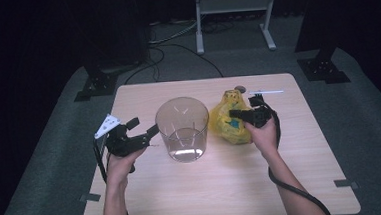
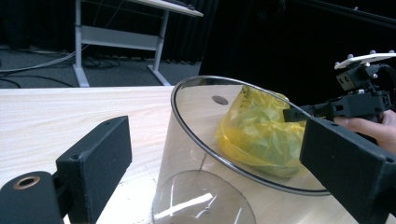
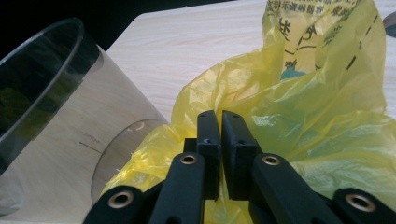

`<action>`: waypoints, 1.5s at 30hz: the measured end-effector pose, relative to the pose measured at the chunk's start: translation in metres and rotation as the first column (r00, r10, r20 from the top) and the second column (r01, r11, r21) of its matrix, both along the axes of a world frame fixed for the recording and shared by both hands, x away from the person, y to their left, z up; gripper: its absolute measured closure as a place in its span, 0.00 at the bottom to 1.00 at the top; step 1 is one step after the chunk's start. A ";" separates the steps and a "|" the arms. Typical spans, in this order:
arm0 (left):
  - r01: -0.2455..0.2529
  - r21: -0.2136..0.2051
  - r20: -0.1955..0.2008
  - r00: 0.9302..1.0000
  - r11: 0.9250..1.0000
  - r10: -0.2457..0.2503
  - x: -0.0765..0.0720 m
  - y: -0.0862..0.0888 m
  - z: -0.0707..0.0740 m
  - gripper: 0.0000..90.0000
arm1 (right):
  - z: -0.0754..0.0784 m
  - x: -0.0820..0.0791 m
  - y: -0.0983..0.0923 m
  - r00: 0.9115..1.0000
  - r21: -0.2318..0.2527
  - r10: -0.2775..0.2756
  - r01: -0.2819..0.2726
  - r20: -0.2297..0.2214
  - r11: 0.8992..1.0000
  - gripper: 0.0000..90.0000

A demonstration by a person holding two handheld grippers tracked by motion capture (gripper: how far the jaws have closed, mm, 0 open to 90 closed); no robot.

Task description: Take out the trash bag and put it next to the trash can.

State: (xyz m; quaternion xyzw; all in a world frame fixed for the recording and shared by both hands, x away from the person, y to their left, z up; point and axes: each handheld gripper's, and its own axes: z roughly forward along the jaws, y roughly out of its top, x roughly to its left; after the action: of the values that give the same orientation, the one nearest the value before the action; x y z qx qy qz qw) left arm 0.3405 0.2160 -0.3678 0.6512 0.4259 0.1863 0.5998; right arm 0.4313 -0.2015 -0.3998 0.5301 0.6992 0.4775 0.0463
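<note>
A clear plastic container [image 1: 182, 128] stands upright in the middle of the wooden table [image 1: 223, 185]. My left gripper [image 1: 142, 126] hovers just to its left, open; in the left gripper view [image 2: 215, 140] the wide-apart jaws frame the container's rim [image 2: 243, 88]. A crumpled yellow plastic bag [image 1: 227, 120] with printed lettering lies right of the container, touching it. My right gripper [image 1: 234, 113] is shut on the bag's upper film. Its jaws [image 3: 219, 116] press together against the yellow bag [image 3: 303, 102]. The left gripper view shows that gripper [image 2: 294, 112] at the bag [image 2: 257, 135].
A small dark disc [image 1: 240, 89] and a thin white strip [image 1: 266, 92] lie near the table's far edge. Beyond the table stand a white desk frame [image 1: 233, 14] and two black stand bases [image 1: 97, 85] [image 1: 324, 69], with cables on the floor.
</note>
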 end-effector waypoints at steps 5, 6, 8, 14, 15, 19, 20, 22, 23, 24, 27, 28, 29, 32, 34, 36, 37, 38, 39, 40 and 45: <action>0.000 0.000 0.001 1.000 1.000 0.000 0.000 0.000 0.000 0.09 | -0.004 -0.003 0.002 1.000 0.008 0.012 -0.012 0.000 1.000 0.87; 0.000 0.000 0.000 1.000 1.000 0.000 0.000 0.000 0.000 0.09 | -0.004 -0.004 0.002 1.000 0.014 0.012 -0.012 -0.001 1.000 0.85; 0.002 0.002 0.000 1.000 1.000 -0.002 0.000 0.000 0.000 0.09 | -0.004 -0.006 0.002 1.000 0.024 0.013 -0.013 0.003 1.000 0.80; 0.002 0.003 0.001 1.000 1.000 -0.002 0.000 -0.001 0.000 0.09 | -0.002 -0.010 0.001 1.000 0.043 0.012 -0.013 0.018 0.999 0.62; 0.002 0.003 0.001 1.000 1.000 -0.002 0.000 -0.001 0.000 0.09 | -0.002 -0.011 -0.001 1.000 0.057 0.006 -0.007 0.025 0.998 0.59; -0.001 0.003 -0.002 1.000 1.000 0.001 0.000 -0.001 0.000 0.09 | 0.002 -0.014 -0.008 0.999 0.092 -0.006 0.002 0.042 0.996 0.52; 0.001 0.004 -0.002 1.000 1.000 -0.001 0.000 -0.001 0.000 0.09 | 0.003 -0.014 -0.010 0.999 0.098 -0.008 0.003 0.042 0.995 0.51; 0.001 0.004 -0.002 1.000 1.000 -0.001 0.000 -0.001 0.000 0.09 | 0.005 -0.016 -0.015 0.999 0.115 -0.011 0.006 0.048 0.993 0.50; 0.002 0.003 -0.002 1.000 1.000 -0.002 0.000 -0.001 0.000 0.09 | 0.006 -0.017 -0.018 0.999 0.125 -0.015 0.009 0.049 0.992 0.50; 0.002 0.003 -0.002 1.000 1.000 -0.002 0.000 -0.001 0.000 0.09 | 0.007 -0.018 -0.020 0.999 0.132 -0.020 0.014 0.049 0.991 0.49; 0.002 0.005 -0.003 1.000 1.000 -0.002 0.000 -0.002 0.000 0.09 | 0.008 -0.020 -0.028 0.998 0.137 -0.031 0.023 0.058 0.990 0.48; 0.003 0.005 -0.003 1.000 1.000 -0.003 0.000 -0.002 0.000 0.09 | 0.008 -0.021 -0.030 0.998 0.143 -0.034 0.025 0.059 0.989 0.48; 0.002 0.004 -0.004 1.000 1.000 -0.001 0.000 -0.002 -0.001 0.09 | 0.009 -0.022 -0.033 0.998 0.147 -0.039 0.030 0.057 0.989 0.48; 0.002 0.005 -0.003 1.000 1.000 -0.002 -0.001 -0.002 0.000 0.09 | 0.010 -0.025 -0.041 0.996 0.159 -0.050 0.039 0.068 0.987 0.47; 0.002 0.006 -0.002 1.000 1.000 -0.002 0.000 -0.002 0.000 0.09 | 0.012 -0.027 -0.046 0.996 0.173 -0.055 0.042 0.073 0.984 0.47; 0.002 0.006 -0.004 1.000 1.000 -0.002 0.000 -0.002 -0.001 0.09 | 0.013 -0.029 -0.050 0.995 0.182 -0.058 0.042 0.080 0.982 0.46; 0.002 0.006 -0.004 1.000 1.000 -0.002 0.000 -0.002 -0.001 0.09 | 0.014 -0.029 -0.052 0.995 0.183 -0.060 0.044 0.081 0.982 0.46; 0.002 0.008 -0.004 1.000 1.000 -0.002 0.000 -0.002 -0.001 0.09 | 0.014 -0.030 -0.054 0.995 0.181 -0.061 0.045 0.084 0.982 0.46; 0.002 0.007 -0.005 1.000 1.000 -0.002 0.000 -0.002 -0.001 0.09 | 0.015 -0.031 -0.056 0.994 0.183 -0.065 0.048 0.085 0.982 0.46; 0.002 0.007 -0.004 1.000 1.000 -0.002 0.000 -0.002 -0.001 0.09 | 0.015 -0.032 -0.058 0.994 0.184 -0.067 0.050 0.085 0.982 0.46; 0.002 0.006 -0.003 1.000 1.000 -0.002 0.000 -0.002 -0.001 0.09 | 0.012 -0.035 -0.067 0.994 0.183 -0.074 0.058 0.081 0.981 0.46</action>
State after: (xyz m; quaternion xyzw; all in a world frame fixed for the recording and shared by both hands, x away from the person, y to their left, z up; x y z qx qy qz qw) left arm 0.3400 0.2139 -0.3686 0.6539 0.4257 0.1859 0.5972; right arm 0.3960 -0.2682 -0.3874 0.5335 0.6323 0.5600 0.0446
